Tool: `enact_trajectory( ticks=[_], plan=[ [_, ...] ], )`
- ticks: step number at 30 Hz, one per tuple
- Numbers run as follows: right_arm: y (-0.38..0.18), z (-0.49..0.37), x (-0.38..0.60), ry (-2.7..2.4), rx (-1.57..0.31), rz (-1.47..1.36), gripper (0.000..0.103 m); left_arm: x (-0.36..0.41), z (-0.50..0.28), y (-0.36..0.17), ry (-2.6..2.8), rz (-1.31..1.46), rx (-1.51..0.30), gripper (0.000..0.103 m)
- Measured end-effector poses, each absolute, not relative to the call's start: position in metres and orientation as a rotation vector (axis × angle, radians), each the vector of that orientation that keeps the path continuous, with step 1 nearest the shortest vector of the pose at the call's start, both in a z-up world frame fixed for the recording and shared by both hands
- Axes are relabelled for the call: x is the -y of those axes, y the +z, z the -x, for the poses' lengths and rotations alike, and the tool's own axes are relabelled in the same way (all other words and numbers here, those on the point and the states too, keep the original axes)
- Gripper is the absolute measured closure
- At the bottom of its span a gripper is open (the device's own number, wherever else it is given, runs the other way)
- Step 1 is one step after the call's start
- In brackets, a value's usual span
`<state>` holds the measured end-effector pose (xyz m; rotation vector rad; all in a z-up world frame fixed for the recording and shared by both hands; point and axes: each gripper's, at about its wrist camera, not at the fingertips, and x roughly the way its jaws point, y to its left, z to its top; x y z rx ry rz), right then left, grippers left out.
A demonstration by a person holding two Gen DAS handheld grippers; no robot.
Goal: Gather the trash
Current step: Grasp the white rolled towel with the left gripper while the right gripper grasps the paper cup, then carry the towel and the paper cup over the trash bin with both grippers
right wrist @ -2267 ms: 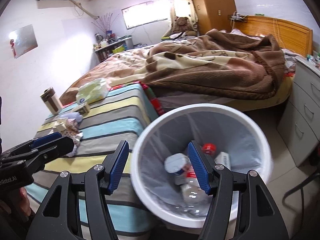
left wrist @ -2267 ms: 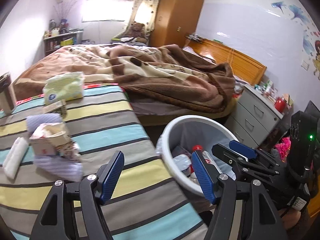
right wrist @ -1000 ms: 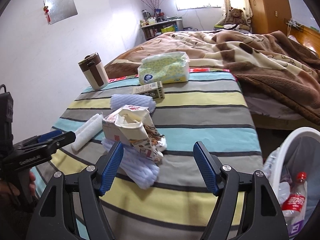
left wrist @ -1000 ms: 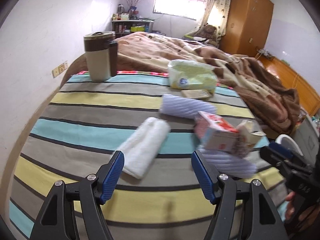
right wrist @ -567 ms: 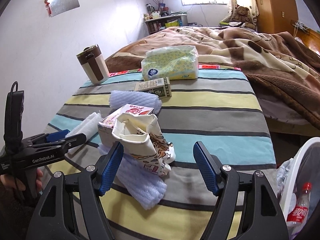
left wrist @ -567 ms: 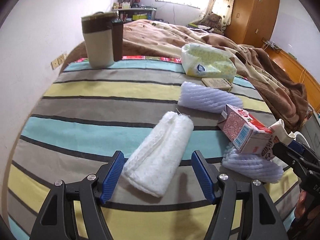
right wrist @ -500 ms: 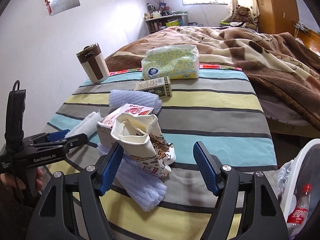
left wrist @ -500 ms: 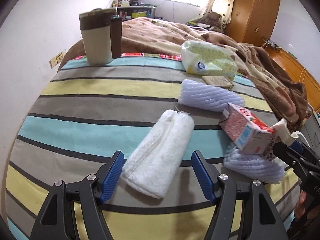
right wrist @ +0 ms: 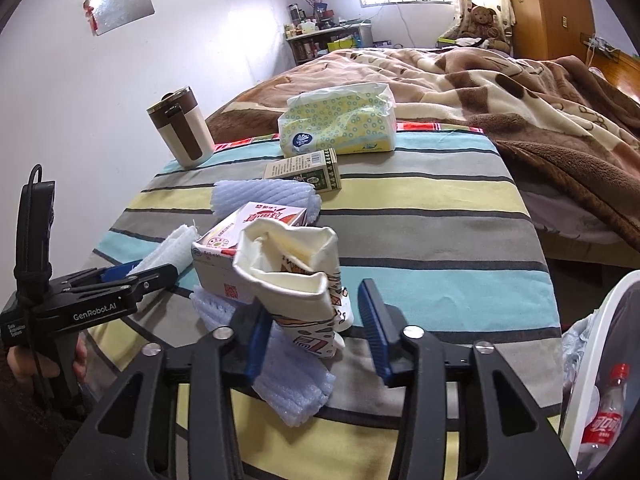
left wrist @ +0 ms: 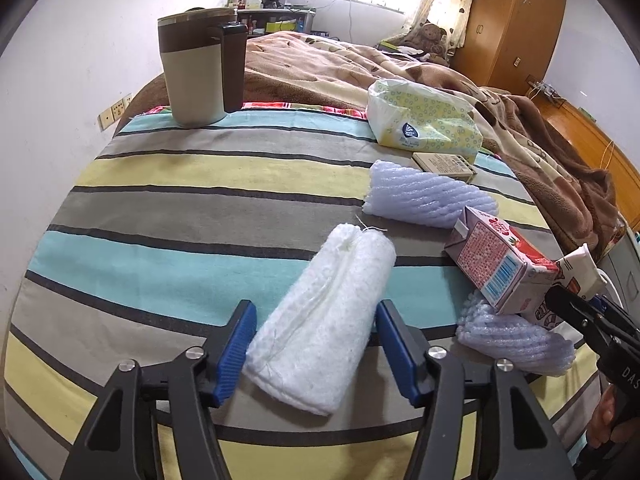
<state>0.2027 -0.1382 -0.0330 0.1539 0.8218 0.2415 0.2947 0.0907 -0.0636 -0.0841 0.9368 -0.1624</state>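
Both grippers advanced: left gripper jaws wide around white foam roll; right gripper wide around paper bag (bin right view only).

I am holding my left gripper low in the frame, its blue-padded jaws spread wide. I am keeping my right gripper low at bottom centre, jaws likewise parted.
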Motion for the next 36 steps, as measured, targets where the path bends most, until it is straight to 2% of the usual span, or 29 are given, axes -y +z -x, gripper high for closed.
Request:
enact_trajectory(
  ticks=[3, 7, 12, 18, 36],
  plan=[
    [-0.033, -0.202, 0.139, 0.243, -0.82, -0.156, 0.075, -0.091, -0.294, -0.063, -0.164, 0.09, -0.936, 0.051],
    [-0.031, -0.2, 0.139, 0.241, -0.811, -0.154, 0.076, -0.09, -0.292, -0.061, -0.169, 0.093, -0.93, 0.061],
    [-0.028, -0.198, 0.141, 0.23, -0.79, -0.154, 0.076, -0.089, -0.289, -0.059, -0.169, 0.095, -0.925, 0.066],
    [-0.024, -0.194, 0.147, 0.217, -0.776, -0.175, 0.076, -0.088, -0.281, -0.054, -0.174, 0.113, -0.914, 0.07],
    [-0.004, -0.167, 0.162, 0.204, -0.709, -0.209, 0.076, -0.063, -0.236, -0.015, -0.245, 0.116, -0.835, 0.07]
  ],
)
